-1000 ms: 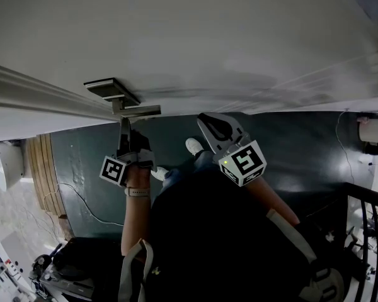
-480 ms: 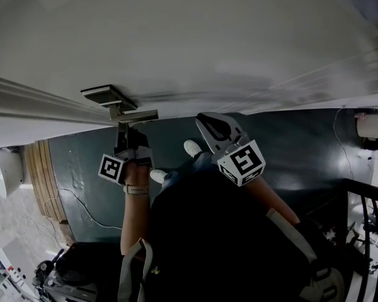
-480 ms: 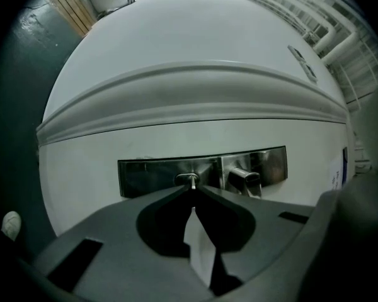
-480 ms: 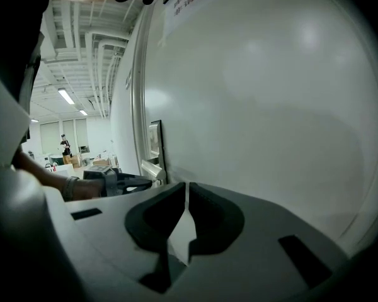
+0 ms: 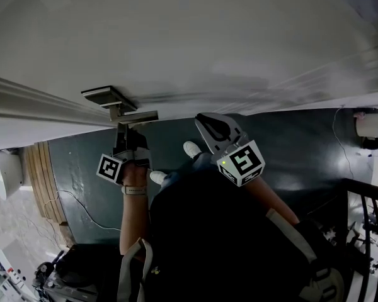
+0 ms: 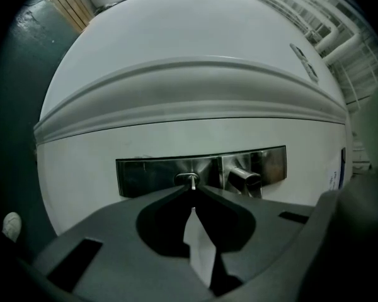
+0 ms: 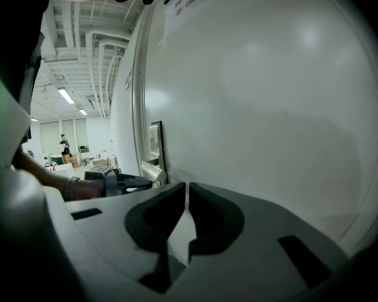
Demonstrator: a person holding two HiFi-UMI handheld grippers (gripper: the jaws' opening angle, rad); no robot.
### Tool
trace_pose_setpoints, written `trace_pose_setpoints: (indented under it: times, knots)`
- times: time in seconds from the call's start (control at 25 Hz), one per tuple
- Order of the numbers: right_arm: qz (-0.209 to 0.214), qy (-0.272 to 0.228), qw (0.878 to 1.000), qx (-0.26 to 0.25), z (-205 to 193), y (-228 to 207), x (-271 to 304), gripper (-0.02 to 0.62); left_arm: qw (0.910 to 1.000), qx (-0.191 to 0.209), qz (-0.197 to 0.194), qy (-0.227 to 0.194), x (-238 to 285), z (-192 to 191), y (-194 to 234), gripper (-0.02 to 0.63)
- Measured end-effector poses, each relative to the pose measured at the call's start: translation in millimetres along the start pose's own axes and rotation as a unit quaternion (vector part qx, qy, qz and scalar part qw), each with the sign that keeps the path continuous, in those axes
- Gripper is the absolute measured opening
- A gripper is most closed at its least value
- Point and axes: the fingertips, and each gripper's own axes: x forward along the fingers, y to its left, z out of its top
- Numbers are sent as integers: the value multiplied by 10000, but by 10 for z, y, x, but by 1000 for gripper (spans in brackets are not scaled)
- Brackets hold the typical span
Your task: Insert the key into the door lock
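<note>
The white door [image 5: 195,36] carries a steel lock plate [image 6: 151,173] with a keyhole cylinder [image 6: 188,179] and a lever handle [image 6: 244,181]. My left gripper [image 6: 192,192] is shut on a thin metal key [image 6: 192,182], whose tip sits at the keyhole. In the head view the left gripper [image 5: 123,127] points up under the lock plate [image 5: 106,95] and handle [image 5: 140,115]. My right gripper [image 5: 203,118] hovers close to the door face to the right of the handle. Its jaws are together with nothing held [image 7: 186,195].
A raised moulding [image 5: 38,96] runs along the door left of the lock. Dark green floor [image 5: 302,150] lies below, with a black railing [image 5: 365,231] at right and a cable [image 5: 82,200] and equipment at lower left. The person's shoes [image 5: 192,147] stand near the door.
The left gripper has closed in a little on the lock plate with the key. The right gripper has barely moved.
</note>
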Motion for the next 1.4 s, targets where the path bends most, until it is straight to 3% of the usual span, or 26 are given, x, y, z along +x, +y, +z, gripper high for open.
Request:
trace_pose_setpoints:
  times: [0.44, 0.72, 1.16, 1.28, 1.4]
  knots:
    - [440, 5, 9989, -171, 48, 215, 68, 29, 9996, -227, -148, 32, -245, -47, -11, 26]
    - [960, 4, 9949, -312, 68, 501, 208, 29, 9999, -20, -130, -103, -568, 76, -52, 21]
    - [2130, -20, 9748, -664, 162, 1249, 483, 29, 9932, 1095, 128, -374, -1282, 387, -288, 9]
    - [2451, -45, 9664, -773, 208, 1498, 531, 29, 9859, 1586, 349, -411, -1525, 477, -357, 9]
    - [2770, -73, 9566, -904, 279, 1735, 547, 29, 9715, 2258, 515, -512, -1761, 567, -474, 9]
